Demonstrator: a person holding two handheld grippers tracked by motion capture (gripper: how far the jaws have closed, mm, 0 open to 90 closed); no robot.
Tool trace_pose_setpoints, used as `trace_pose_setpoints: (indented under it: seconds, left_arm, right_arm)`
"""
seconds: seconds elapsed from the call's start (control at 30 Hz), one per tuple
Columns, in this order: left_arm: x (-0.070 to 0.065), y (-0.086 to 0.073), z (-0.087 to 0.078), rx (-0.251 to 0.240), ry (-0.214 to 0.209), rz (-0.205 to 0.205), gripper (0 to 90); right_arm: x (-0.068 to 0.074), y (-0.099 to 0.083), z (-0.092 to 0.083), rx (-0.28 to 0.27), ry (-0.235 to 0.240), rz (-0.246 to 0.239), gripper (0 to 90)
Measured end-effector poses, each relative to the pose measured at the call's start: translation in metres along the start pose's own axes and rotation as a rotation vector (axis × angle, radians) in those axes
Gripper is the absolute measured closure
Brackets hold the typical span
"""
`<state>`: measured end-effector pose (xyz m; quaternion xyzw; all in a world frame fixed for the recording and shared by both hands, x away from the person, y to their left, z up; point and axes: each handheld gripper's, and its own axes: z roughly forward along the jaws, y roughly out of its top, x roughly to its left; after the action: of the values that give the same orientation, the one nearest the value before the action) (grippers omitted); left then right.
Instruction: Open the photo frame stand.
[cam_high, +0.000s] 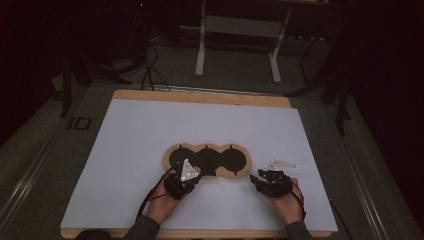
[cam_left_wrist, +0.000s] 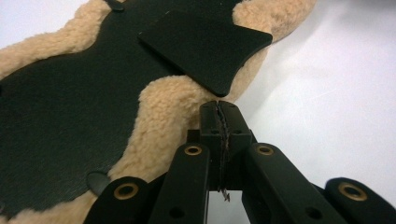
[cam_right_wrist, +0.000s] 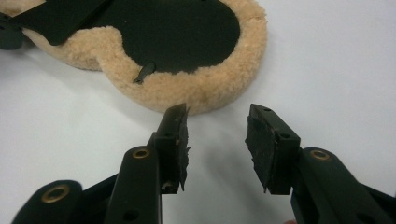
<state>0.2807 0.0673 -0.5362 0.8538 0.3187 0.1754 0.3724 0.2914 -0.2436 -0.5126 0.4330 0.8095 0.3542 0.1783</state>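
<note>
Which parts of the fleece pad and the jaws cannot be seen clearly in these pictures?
- Fleece pad, left gripper view: its left lobes are cut off by the frame edge, and its near rim is hidden behind the jaws.
- Left gripper: the jaws are shut, but whether they pinch the black flap or the fleece cannot be told.
- High view: the pad's small tabs are too small and dark to read.
- Right gripper: its jaws are open; the pad's left end is cut off there.
</note>
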Motion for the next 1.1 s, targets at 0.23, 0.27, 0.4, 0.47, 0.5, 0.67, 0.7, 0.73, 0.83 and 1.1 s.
trace_pose_setpoints:
  seconds: [0.23, 0.27, 0.4, 0.47, 0.5, 0.67, 0.7, 0.73, 0.83, 1.1]
  left_arm:
    - [-0.003, 0.001, 0.004, -0.017, -0.011, 0.007, 89.6]
    - [-0.003, 0.001, 0.005, -0.017, -0.013, 0.007, 89.6]
    - [-0.006, 0.003, 0.005, -0.026, -0.004, 0.007, 89.8]
    - [-0.005, 0.003, 0.005, -0.027, -0.005, 0.005, 89.8]
    - [-0.005, 0.005, 0.004, -0.034, -0.003, 0.003, 89.8]
    - [-0.002, 0.010, -0.001, -0.050, -0.003, -0.004, 89.7]
    - [-0.001, 0.012, -0.002, -0.056, -0.002, -0.006, 89.7]
    - [0.000, 0.014, -0.003, -0.068, -0.001, -0.011, 89.7]
    - [0.004, 0.020, -0.007, -0.089, 0.002, -0.026, 89.5]
    - [0.006, 0.025, -0.008, -0.089, 0.000, -0.047, 88.0]
  right_arm:
    - [-0.004, 0.000, -0.001, -0.016, -0.007, 0.020, 58.4]
    - [-0.004, -0.001, 0.000, -0.017, -0.005, 0.024, 58.5]
    - [-0.006, -0.001, 0.000, -0.020, -0.010, 0.030, 58.5]
    - [-0.006, -0.001, 0.000, -0.021, -0.010, 0.031, 58.5]
    - [-0.006, -0.001, 0.000, -0.022, -0.010, 0.030, 58.5]
    - [-0.008, -0.001, -0.001, -0.029, -0.011, 0.043, 59.9]
    - [-0.009, -0.001, -0.001, -0.026, -0.004, 0.042, 62.5]
    - [-0.009, -0.001, -0.001, -0.025, 0.003, 0.041, 63.6]
    - [-0.007, -0.001, -0.001, -0.027, 0.008, 0.036, 63.9]
    - [-0.009, -0.002, 0.000, -0.030, 0.006, 0.040, 63.1]
